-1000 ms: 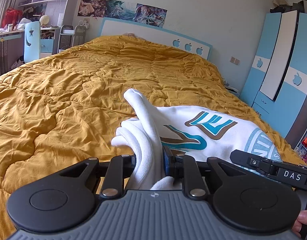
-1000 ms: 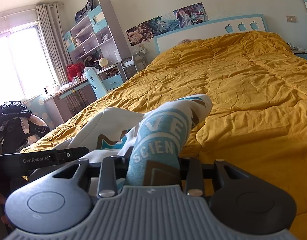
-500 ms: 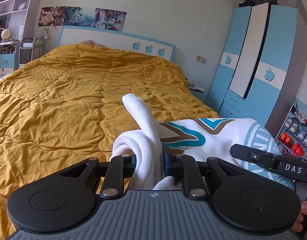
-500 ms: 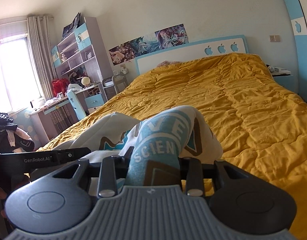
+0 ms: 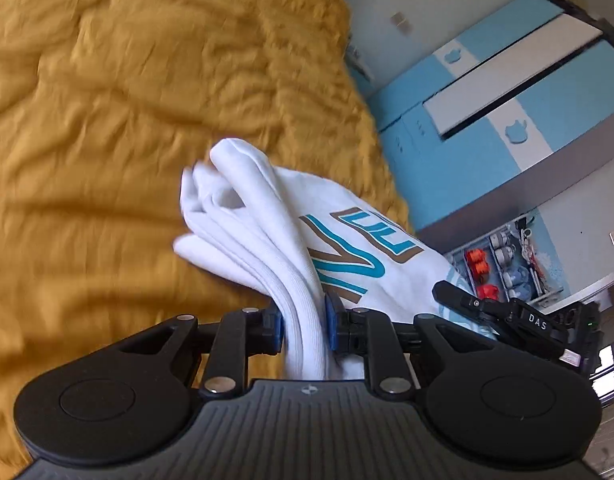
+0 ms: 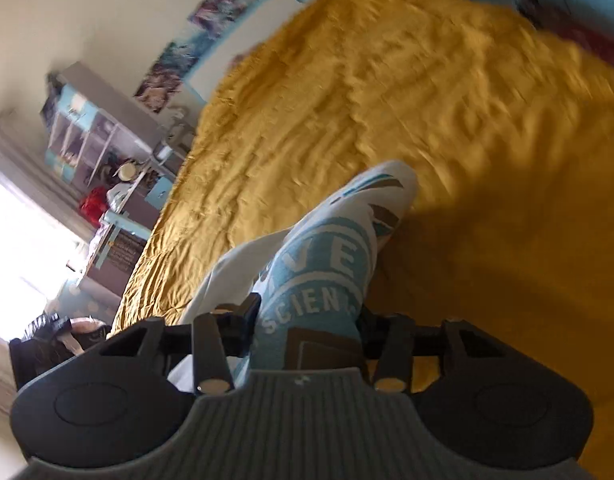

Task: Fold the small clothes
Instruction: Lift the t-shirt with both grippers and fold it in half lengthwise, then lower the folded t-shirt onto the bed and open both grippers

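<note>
- The left tool [image 5: 303, 330] pinches a bunched white edge of the shirt [image 5: 267, 236]; its blue pads press the fabric from both sides.
- The right tool [image 6: 307, 328] clamps the shirt [image 6: 327, 264] at its teal printed badge, where the letters "SCIEN" can be read.
- The shirt is held up between the two tools, over the bed [image 5: 107, 120]; in the left view the right tool [image 5: 507, 320] shows at the garment's far side.
- The bed carries a rumpled mustard quilt [image 6: 427, 120] that fills most of both views. Both views are tilted and blurred.
- A blue-and-white wardrobe [image 5: 507, 92] with apple shapes stands past the bed's side, and a rack [image 5: 503, 264] of small items sits low beside it.
- In the right view a bright window [image 6: 23, 240], a shelf unit [image 6: 87, 132] and posters [image 6: 195, 40] line the walls.
</note>
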